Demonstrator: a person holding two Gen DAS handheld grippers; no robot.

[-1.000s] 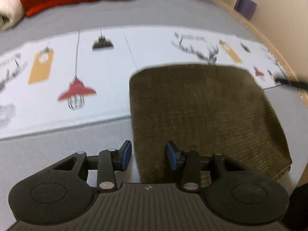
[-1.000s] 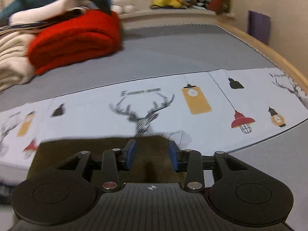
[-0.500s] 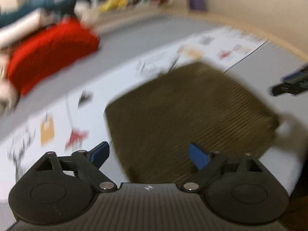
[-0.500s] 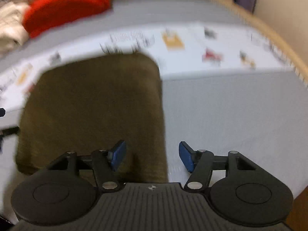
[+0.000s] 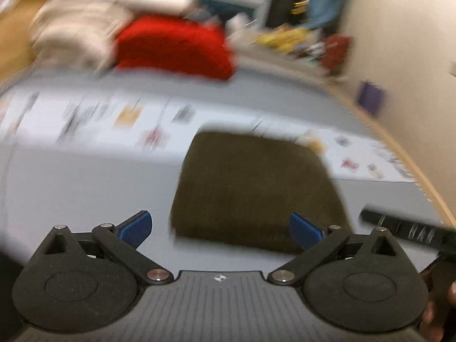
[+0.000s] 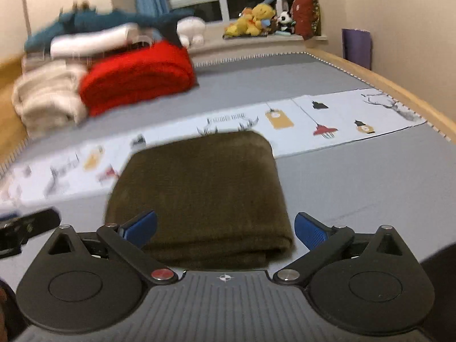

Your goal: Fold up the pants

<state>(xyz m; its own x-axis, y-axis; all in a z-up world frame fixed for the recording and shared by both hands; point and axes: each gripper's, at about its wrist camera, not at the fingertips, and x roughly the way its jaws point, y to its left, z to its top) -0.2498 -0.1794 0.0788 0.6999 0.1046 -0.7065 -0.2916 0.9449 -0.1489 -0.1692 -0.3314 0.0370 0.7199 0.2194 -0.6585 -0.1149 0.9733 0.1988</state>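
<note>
The brown corduroy pants [image 6: 205, 188] lie folded into a compact rectangle on the grey bed, partly over a white printed cloth [image 6: 327, 119]. They also show in the blurred left wrist view [image 5: 256, 188]. My right gripper [image 6: 225, 228] is wide open and empty, just in front of the near folded edge. My left gripper [image 5: 221, 226] is wide open and empty, a little back from the pants. The right gripper shows as a dark bar at the right edge of the left wrist view [image 5: 404, 229]; the left one shows at the left of the right wrist view [image 6: 28, 223].
A red folded blanket [image 6: 136, 77], cream and white folded items [image 6: 48, 99] and a teal garment lie at the bed's far left. Plush toys [image 6: 256, 20] sit on the window ledge. The wooden bed edge [image 6: 399, 88] runs along the right, by the wall.
Both grippers have opened wide and pulled back from the folded pants. Both cameras now look up along the bed. The pants stay folded in place.
</note>
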